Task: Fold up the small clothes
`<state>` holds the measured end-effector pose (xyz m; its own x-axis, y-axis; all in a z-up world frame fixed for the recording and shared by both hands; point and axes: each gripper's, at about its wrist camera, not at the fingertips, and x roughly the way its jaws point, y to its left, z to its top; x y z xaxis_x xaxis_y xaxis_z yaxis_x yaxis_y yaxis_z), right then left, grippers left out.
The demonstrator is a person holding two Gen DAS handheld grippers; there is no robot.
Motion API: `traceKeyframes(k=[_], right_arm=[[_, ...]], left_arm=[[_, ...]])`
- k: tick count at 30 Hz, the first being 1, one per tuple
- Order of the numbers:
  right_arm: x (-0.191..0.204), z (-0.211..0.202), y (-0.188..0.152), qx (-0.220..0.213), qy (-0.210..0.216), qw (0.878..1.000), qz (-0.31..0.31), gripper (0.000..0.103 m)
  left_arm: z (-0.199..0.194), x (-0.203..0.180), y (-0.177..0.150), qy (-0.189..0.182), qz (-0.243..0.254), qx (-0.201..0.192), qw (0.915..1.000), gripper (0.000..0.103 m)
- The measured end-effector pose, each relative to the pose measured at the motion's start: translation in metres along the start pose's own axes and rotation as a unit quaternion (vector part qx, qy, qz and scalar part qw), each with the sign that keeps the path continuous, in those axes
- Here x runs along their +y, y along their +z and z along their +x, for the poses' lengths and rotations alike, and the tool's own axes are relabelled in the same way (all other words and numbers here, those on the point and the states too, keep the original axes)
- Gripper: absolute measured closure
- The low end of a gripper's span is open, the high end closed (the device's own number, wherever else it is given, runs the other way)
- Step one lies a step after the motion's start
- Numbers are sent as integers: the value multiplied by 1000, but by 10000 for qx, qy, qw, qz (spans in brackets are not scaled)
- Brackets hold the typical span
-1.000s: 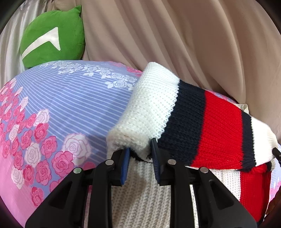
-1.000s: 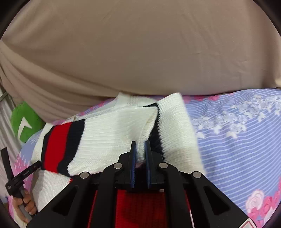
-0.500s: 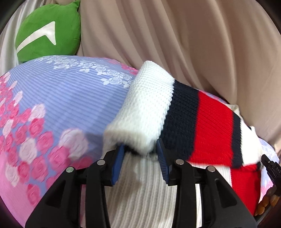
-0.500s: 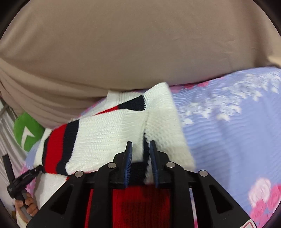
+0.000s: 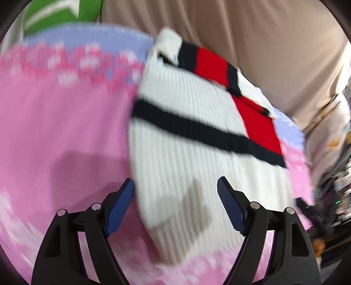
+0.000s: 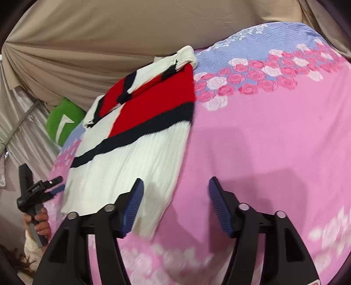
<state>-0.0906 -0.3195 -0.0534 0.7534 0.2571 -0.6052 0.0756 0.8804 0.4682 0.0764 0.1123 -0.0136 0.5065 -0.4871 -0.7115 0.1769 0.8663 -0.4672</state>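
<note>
A small knit sweater (image 5: 193, 140), white with red blocks and dark navy stripes, lies flat on the bed with both sleeves folded in across its upper part. My left gripper (image 5: 175, 188) is open and empty, just above the sweater's near hem. In the right wrist view the sweater (image 6: 131, 140) lies left of centre. My right gripper (image 6: 175, 188) is open and empty, over the pink sheet beside the sweater's near right corner. The left gripper (image 6: 54, 188) also shows there at the far left, held in a hand.
The bed has a pink and lilac rose-print sheet (image 6: 274, 142). A green cushion (image 6: 63, 120) sits at the far left corner; it also shows in the left wrist view (image 5: 61, 15). Beige curtains (image 6: 109, 32) hang behind the bed. Clutter shows past the bed's right edge (image 5: 333, 188).
Both grippers have let go of the sleeves, opened wide and pulled back towards the sweater's hem. The sleeves now lie folded across the sweater's chest.
</note>
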Motion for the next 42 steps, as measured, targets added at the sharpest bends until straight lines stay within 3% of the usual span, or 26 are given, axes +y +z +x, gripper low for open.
traceKeyframes(k=[5,7,9,10,13,16,21,25,28,31,34,37,38,39,42], right_arm=[[29,13,-6,142,14,9987,-499,36],[33,17,-6,146,73,9987,-480,36],[34,24,-3,167,163,9990,-371,65],[31,28,-2,222,253,9991,-246,96],[31,15,-2,-111,411,9990,-129,96],[37,-23,-7,-545,725,9953,-342,98],[38,-85,-29,-899,892,9909,-462,98],[43,-142,-56,-1025,1052,9872,-620,98],[54,-190,-71,-1308,1192,9811,-781,98],[71,-231,-71,-1745,1366,9704,-962,98],[87,-252,-56,-2095,1535,9583,-1195,98],[93,-240,-23,-2233,1515,9524,-1415,98],[92,-226,-7,-2214,1420,9539,-1448,98],[90,-212,5,-2184,1277,9570,-1421,98],[82,-164,25,-1819,924,9720,-1169,98]], left_arm=[[-4,-12,-19,-7,-25,-142,9999,28],[-2,-15,-20,2,-9,-163,9999,49],[4,-13,-17,21,-110,-59,9999,89],[4,-9,-17,-17,-183,-34,9998,88],[-9,-9,-16,22,-254,-269,9993,91],[-47,-26,-25,202,234,-753,9967,92],[-108,-49,-57,52,704,-1115,9913,93],[-163,-64,-96,-279,975,-1377,9853,93],[-209,-72,-122,-544,1204,-1845,9739,93],[-258,-85,-133,-642,1447,-2553,9538,98],[-283,-98,-122,-591,1623,-2989,9385,103],[-280,-110,-84,-188,1769,-3310,9267,103],[-272,-111,-70,-126,1779,-3276,9278,103],[-251,-113,-46,21,1737,-3050,9364,103],[-201,-109,-22,36,1638,-2143,9629,103]])
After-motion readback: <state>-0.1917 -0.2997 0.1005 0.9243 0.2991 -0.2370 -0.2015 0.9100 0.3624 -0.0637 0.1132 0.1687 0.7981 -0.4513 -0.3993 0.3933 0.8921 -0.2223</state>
